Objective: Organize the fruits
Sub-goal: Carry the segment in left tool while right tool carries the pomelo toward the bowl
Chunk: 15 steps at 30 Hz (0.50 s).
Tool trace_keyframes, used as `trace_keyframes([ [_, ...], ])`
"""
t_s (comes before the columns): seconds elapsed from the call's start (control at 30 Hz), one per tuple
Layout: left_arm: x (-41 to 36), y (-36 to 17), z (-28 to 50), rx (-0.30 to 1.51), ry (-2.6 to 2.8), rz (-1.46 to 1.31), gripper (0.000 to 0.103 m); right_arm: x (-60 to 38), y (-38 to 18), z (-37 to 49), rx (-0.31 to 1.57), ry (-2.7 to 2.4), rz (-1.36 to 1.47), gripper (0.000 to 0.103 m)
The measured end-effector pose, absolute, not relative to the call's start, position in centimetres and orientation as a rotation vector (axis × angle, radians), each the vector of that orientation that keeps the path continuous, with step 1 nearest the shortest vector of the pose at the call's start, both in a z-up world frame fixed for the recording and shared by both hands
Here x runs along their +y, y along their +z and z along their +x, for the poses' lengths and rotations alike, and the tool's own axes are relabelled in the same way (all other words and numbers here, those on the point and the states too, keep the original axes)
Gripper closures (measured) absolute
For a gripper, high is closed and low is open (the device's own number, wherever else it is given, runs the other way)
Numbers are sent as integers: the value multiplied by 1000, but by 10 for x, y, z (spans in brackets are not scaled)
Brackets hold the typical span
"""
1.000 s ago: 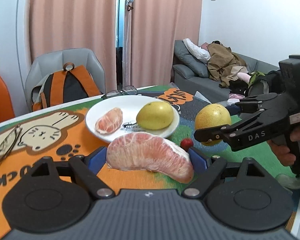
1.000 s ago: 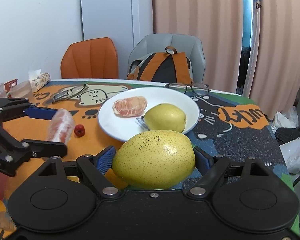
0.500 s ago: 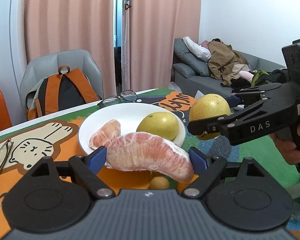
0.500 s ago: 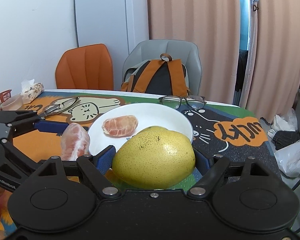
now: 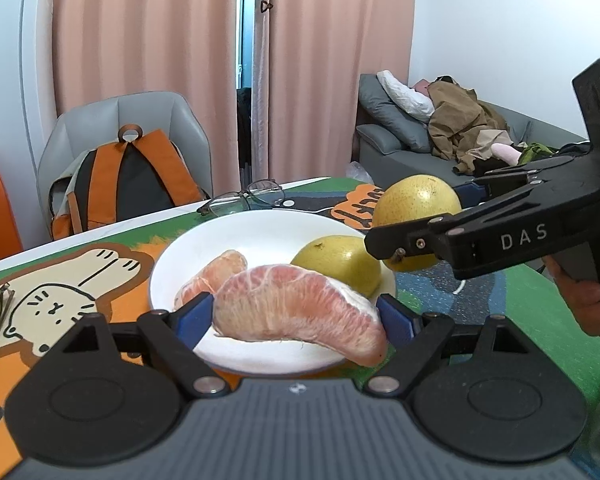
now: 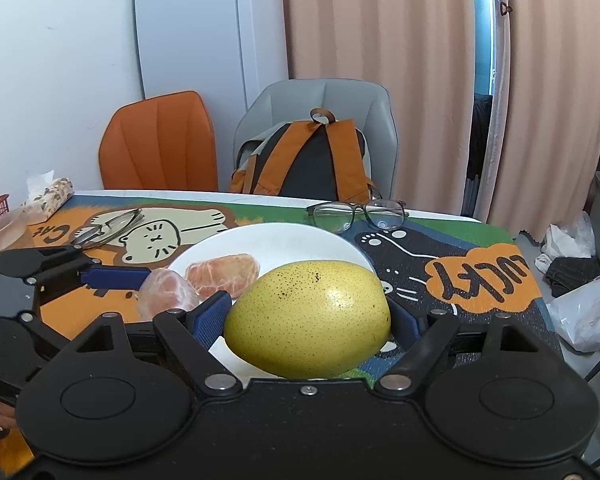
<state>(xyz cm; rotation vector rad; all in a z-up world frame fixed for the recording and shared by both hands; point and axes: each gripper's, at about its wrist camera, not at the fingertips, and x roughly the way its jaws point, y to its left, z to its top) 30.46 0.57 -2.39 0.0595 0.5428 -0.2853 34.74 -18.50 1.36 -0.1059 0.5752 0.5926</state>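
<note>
My left gripper [image 5: 296, 314] is shut on a peeled pink pomelo segment [image 5: 292, 304], held over the near rim of the white plate [image 5: 260, 232]. A smaller peeled segment [image 5: 216, 272] and a yellow-green fruit [image 5: 340, 260] lie on the plate. My right gripper [image 6: 308, 316] is shut on a large yellow speckled fruit [image 6: 308, 312], held over the plate's [image 6: 284, 240] near right side. In the left wrist view the right gripper [image 5: 432, 220] hangs just right of the plate. In the right wrist view the left gripper [image 6: 160, 292] and its segment [image 6: 166, 294] are at the plate's left edge.
One pair of glasses [image 6: 356, 214] lies behind the plate and another [image 6: 108, 226] lies on the cat-print mat. An orange-and-black backpack [image 6: 308, 160] sits on a grey chair beyond the table. A tissue pack [image 6: 48, 196] is at the far left. The table edge runs along the right.
Both grippers have carried their fruit in toward the plate and now hang over its rim. The small red fruit on the mat has dropped out of view.
</note>
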Motion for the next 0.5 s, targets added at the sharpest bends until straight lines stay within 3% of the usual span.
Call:
trace_keyframes([
  [0.5,1,-40,336,581,-257,55,16,-181,13,364,586,575,-73,23],
])
